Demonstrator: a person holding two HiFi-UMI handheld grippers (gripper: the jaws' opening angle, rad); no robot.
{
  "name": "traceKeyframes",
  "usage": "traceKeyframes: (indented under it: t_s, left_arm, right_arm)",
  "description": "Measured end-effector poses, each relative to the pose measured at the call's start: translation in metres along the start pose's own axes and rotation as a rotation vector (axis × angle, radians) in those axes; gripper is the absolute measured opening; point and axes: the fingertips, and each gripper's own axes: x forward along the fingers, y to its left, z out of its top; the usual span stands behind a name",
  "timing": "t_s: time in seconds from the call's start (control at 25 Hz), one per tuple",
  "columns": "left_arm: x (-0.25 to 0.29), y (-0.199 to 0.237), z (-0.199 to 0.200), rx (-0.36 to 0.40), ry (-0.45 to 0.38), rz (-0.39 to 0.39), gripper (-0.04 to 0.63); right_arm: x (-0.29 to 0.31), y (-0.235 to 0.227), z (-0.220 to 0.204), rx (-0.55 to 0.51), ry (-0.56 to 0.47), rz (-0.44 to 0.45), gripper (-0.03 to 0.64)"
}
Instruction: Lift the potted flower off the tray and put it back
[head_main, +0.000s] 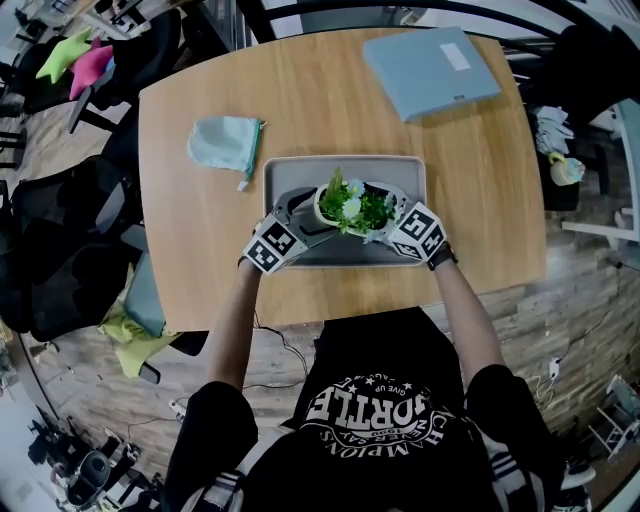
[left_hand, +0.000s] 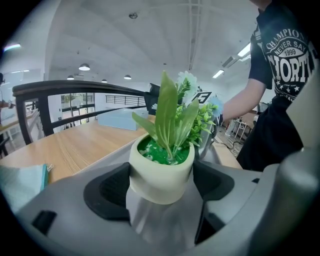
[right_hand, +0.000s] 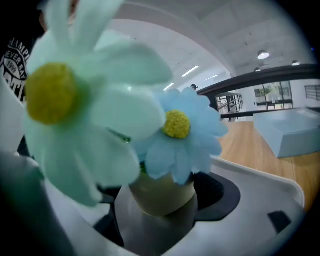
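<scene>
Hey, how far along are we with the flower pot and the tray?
Done: can't tell whether a lift has already happened; the pot stands on the tray. In hand: the left gripper has its fingers pressed on the pot's sides; the right gripper straddles it, contact unclear. Left: either the lift and return, or just letting go.

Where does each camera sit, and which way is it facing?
Head view: on the person's head, steeply down onto the tray; forearms, shirt, left hand-held gripper, right hand-held gripper show.
Left gripper view: on that gripper, along its jaws at the potted flower; person's right arm and torso behind.
Right gripper view: on that gripper, facing the potted flower, blue folder beyond; shirt at edge.
All three share the potted flower.
</scene>
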Motion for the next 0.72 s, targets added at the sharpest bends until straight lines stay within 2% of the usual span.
traceKeyframes:
  t_s: [0.16,0.72]
  left_arm:
    - [0.0005,-0.001,-0.0019,-0.012,0.013,-0.007,0.402]
    - [0.0055,0.0024,-0.0027,-0.031,0.027,-0.007,0.414]
  right_arm:
    - [0.0064,-0.0002,0.0019,0.022,-0.005,0.013,0.491]
    - [0.0059,-0.0021,0.0025,0.002,0.001,0.026,0.489]
